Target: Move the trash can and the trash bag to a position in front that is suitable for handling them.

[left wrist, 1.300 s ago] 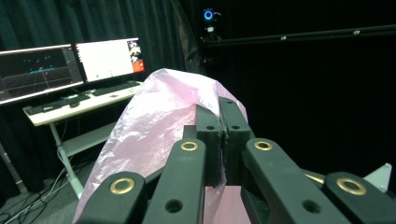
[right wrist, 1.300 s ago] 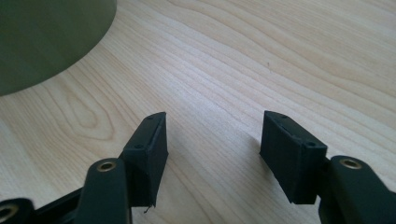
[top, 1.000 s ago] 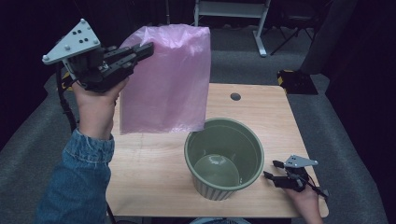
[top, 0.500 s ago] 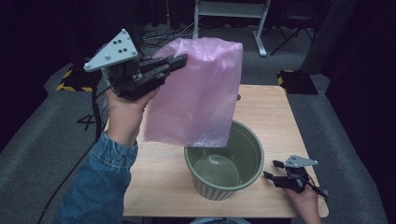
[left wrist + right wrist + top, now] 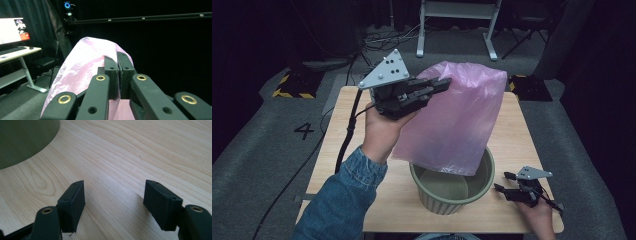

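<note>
Up above the bench (image 5: 362, 135), the left tongs (image 5: 443, 83) are clamped tight on the top edge of a pink plastic bag (image 5: 457, 120), with the thin film pinched between the 2 black jaws. In the left gripper view the same tongs (image 5: 119, 65) show their jaws pressed together with the bag (image 5: 82, 67) bulging away to the left and beneath them. The bag hangs from that grip, billowed out, and its lower edge dips just over the rim of a green ribbed pot (image 5: 432, 197) that stands on the bench near the person's side. The bag's bottom overlaps the far part of the pot's mouth; whether it touches the rim cannot be told.

The right tongs (image 5: 504, 182) rest low at the bench's right corner, just beside the pot, jaws spread apart with nothing between them. In the right gripper view these tongs (image 5: 113, 195) sit over bare wood, the pot (image 5: 22, 140) at the upper left.
</note>
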The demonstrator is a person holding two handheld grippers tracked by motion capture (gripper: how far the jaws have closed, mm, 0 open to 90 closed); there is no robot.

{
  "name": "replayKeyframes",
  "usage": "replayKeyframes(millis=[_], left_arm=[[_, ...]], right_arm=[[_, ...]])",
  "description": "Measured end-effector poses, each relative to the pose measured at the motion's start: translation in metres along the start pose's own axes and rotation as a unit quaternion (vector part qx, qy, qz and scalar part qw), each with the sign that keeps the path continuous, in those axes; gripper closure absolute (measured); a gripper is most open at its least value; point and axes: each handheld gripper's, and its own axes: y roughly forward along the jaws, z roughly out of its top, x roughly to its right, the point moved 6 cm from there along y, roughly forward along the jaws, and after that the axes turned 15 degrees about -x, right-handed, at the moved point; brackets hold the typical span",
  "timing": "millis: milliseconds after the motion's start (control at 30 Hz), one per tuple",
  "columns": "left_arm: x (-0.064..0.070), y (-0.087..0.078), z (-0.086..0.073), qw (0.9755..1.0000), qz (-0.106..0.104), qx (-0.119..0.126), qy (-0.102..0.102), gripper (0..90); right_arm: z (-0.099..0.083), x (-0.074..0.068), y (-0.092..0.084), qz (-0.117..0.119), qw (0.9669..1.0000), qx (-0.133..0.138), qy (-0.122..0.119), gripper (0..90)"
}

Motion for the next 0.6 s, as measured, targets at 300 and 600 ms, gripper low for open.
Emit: replayKeyframes(millis=[300,600], left_arm=[[0.009,0.024,-0.014,0.9997,-0.023,0.0,-0.01,87.5],[0.022,0.037,-0.04,0.9991,-0.037,-0.017,-0.007,87.5]], right_arm=[[0.0,0.0,0.0,-0.001,1.0,0.001,-0.001,33.6],[0.0,0.0,0.0,0.0,1.0,0.001,-0.001,33.5]])
